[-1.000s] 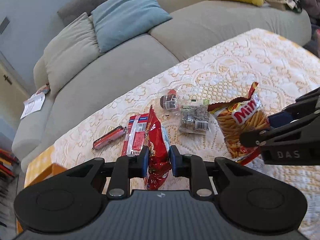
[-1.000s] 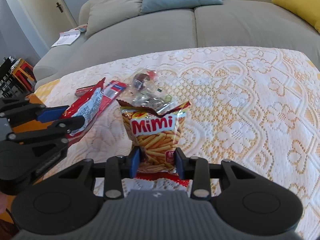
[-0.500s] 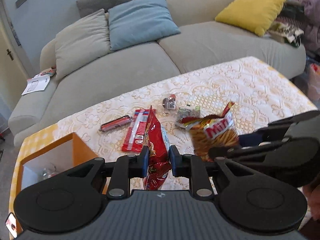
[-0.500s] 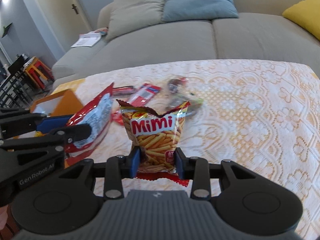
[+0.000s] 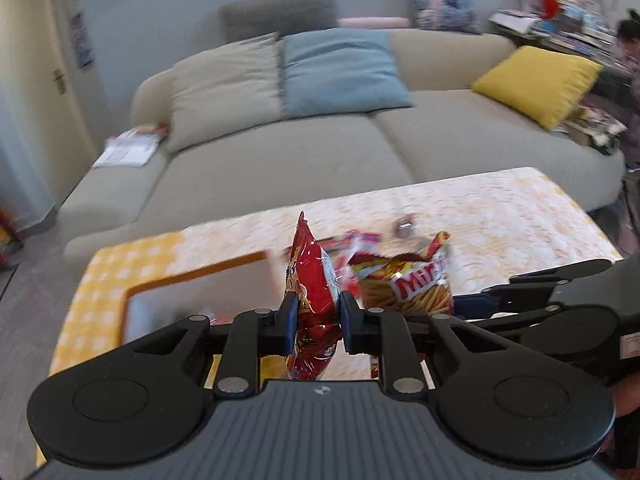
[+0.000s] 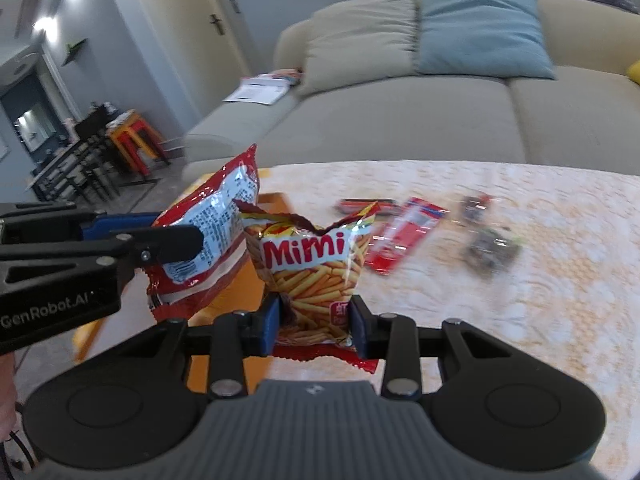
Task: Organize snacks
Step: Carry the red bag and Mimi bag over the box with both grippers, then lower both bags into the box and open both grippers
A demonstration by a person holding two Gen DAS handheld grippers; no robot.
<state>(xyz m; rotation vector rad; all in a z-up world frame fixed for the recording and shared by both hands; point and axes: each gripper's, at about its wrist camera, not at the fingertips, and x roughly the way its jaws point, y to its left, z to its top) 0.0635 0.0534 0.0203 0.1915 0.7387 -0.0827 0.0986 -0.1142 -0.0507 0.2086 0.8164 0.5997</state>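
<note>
My left gripper (image 5: 315, 322) is shut on a red snack bag (image 5: 310, 280) and holds it up above the orange box (image 5: 196, 276) at the table's left end. The same bag shows at the left of the right wrist view (image 6: 208, 232). My right gripper (image 6: 314, 322) is shut on an open Mimi fries bag (image 6: 316, 264), held upright just right of the red bag. The Mimi bag also shows in the left wrist view (image 5: 408, 284). Both bags are off the table.
A red flat packet (image 6: 404, 236), a dark red bar (image 6: 366, 205) and clear-wrapped sweets (image 6: 490, 246) lie on the lace tablecloth (image 6: 540, 300). A grey sofa (image 5: 320, 152) with cushions runs behind the table. A dining set (image 6: 80, 160) stands far left.
Both grippers have lifted their bags and moved left, from over the middle of the table to the orange box. The view is blurred by motion.
</note>
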